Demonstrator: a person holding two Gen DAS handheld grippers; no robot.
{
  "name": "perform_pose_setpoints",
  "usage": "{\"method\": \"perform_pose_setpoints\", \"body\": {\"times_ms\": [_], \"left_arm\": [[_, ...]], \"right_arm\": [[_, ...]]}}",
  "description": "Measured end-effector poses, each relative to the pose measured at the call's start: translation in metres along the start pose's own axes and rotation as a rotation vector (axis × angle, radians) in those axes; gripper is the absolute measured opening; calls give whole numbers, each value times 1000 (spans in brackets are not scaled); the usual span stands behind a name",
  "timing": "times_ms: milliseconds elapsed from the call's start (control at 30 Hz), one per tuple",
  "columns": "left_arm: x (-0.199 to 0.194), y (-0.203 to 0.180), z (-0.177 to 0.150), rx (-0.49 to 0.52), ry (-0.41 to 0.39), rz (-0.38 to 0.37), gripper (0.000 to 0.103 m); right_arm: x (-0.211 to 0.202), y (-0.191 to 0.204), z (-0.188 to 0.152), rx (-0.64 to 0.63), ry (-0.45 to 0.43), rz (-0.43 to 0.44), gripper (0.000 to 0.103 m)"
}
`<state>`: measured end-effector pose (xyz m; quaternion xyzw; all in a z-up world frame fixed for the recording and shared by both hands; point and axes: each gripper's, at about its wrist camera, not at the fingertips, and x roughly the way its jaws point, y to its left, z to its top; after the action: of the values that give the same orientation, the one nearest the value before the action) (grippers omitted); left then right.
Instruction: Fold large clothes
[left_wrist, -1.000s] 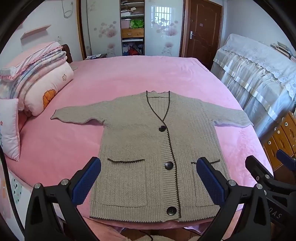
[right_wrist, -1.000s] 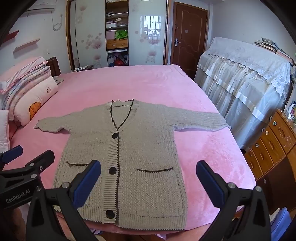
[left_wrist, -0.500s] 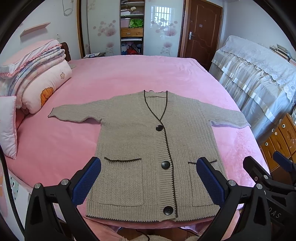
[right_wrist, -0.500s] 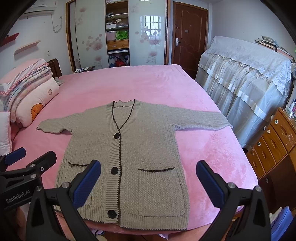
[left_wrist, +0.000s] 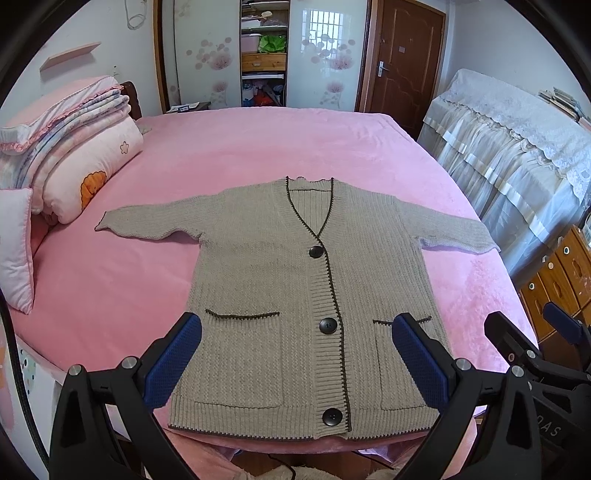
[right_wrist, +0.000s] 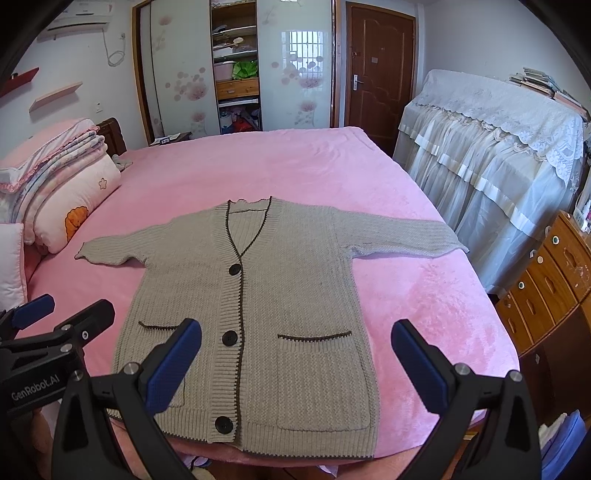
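Two sets of tongs, the left tongs (left_wrist: 297, 354) and the right tongs (right_wrist: 295, 354), hang with their jaws wide apart above the near hem of a grey cardigan (left_wrist: 295, 295). It lies flat and buttoned, sleeves spread, on the pink bed (left_wrist: 258, 147), beside folded quilts (left_wrist: 70, 155).

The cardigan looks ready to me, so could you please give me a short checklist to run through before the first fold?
1. Cardigan lies flat, front up, on the bed: ok.
2. Both sleeves spread out sideways: ok.
3. All three buttons closed: ok.
4. Left tongs open and empty: ok.
5. Right tongs open and empty: ok.
6. Hem fully on the bed, not hanging over the near edge: cannot tell.
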<state>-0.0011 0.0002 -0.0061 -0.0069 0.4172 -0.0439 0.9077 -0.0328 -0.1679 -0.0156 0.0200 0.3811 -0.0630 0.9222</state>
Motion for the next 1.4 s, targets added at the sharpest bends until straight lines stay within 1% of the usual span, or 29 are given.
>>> {"method": "perform_pose_setpoints", "body": {"times_ms": [600,1067,1400], "left_arm": [[-1,-5,0,8,0,4,102],[-2,-8,-1,-4,-8,-7,102],[-8,-10,-6,-10,-22,-12,102]], "right_arm": [[-4,-6,0,7,-2,10,103],[-6,-10,1,11,-3,15,103],[4,3,7,7,-10,23,103]]}}
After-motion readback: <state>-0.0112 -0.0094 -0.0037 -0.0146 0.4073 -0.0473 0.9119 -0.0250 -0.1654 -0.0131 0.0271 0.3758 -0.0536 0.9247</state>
